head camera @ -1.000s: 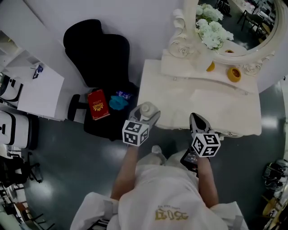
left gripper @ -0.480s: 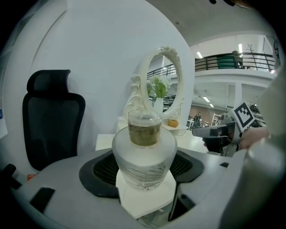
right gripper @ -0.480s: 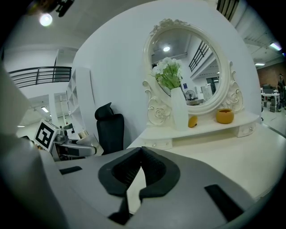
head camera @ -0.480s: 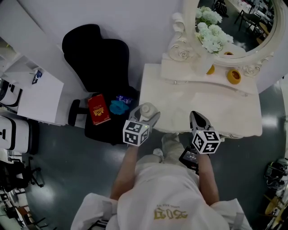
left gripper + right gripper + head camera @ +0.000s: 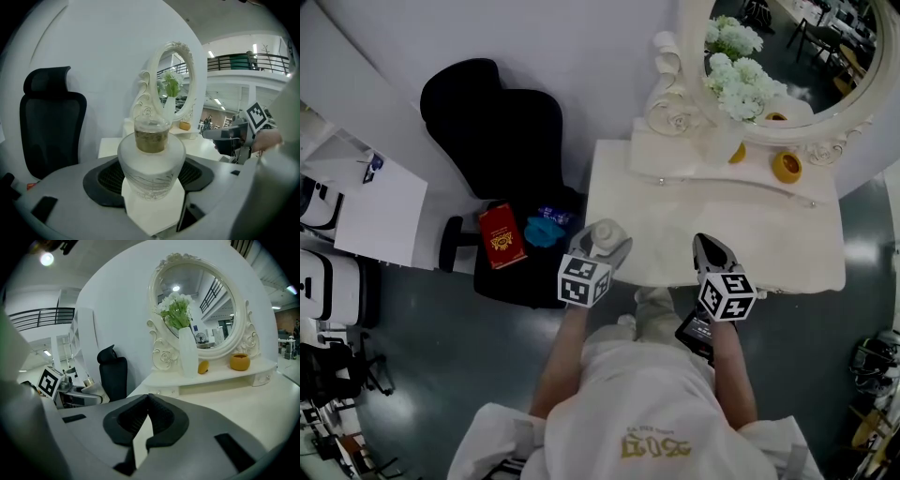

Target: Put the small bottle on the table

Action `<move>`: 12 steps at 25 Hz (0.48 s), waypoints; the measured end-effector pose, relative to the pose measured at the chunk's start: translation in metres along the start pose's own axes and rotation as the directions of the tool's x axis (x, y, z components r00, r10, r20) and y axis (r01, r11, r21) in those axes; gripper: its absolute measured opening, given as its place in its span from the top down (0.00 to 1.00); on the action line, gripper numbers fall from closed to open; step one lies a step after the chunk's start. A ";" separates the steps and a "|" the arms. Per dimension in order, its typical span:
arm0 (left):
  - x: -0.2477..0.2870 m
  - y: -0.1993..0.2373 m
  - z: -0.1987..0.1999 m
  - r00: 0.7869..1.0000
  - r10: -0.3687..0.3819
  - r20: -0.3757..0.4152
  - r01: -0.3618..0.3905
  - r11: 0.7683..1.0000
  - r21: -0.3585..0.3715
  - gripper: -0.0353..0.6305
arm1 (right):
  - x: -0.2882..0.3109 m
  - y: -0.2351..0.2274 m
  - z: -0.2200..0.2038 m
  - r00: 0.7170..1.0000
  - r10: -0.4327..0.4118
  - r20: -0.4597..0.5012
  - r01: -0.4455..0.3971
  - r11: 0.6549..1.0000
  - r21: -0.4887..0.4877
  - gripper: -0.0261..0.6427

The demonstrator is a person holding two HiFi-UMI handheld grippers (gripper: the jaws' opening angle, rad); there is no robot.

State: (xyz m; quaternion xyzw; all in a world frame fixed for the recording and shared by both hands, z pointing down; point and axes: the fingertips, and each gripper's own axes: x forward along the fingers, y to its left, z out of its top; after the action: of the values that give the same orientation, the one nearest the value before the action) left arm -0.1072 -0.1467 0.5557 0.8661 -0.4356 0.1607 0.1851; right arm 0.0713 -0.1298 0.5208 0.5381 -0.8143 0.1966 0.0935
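My left gripper (image 5: 602,246) is shut on a small frosted bottle (image 5: 604,234) with a clear cap and a brownish fill (image 5: 151,154). It holds the bottle upright just off the front left edge of the white dressing table (image 5: 750,234). In the left gripper view the bottle fills the gap between the jaws, and the table lies beyond it. My right gripper (image 5: 710,247) hovers over the table's front edge with its jaws closed together and nothing between them (image 5: 146,408).
An ornate oval mirror (image 5: 806,56), a white vase of flowers (image 5: 727,84), a yellow pot (image 5: 787,166) and a small yellow thing (image 5: 738,152) sit on the table's raised back shelf. A black office chair (image 5: 506,141) carrying a red box (image 5: 500,235) and a blue item (image 5: 546,231) stands left.
The view has shifted slightly, and the table now sits closer under both grippers. The bottle stays held in the left gripper; the right gripper stays shut.
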 end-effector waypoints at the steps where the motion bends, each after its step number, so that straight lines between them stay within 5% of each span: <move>1: 0.003 0.000 -0.001 1.000 0.001 -0.002 -0.001 1.000 -0.001 0.43 | 0.001 -0.002 -0.001 1.000 0.001 -0.005 -0.001 1.000 0.002 0.94; 12: 0.038 0.009 -0.017 0.997 -0.005 -0.077 0.005 1.000 0.000 0.43 | 0.028 -0.021 -0.017 0.997 0.005 -0.073 -0.003 1.000 0.024 0.94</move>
State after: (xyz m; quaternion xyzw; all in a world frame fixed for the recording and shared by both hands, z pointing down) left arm -0.0949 -0.1700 0.5885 0.8604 -0.4261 0.1932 0.2022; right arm 0.0778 -0.1534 0.5509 0.5300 -0.8090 0.2262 0.1164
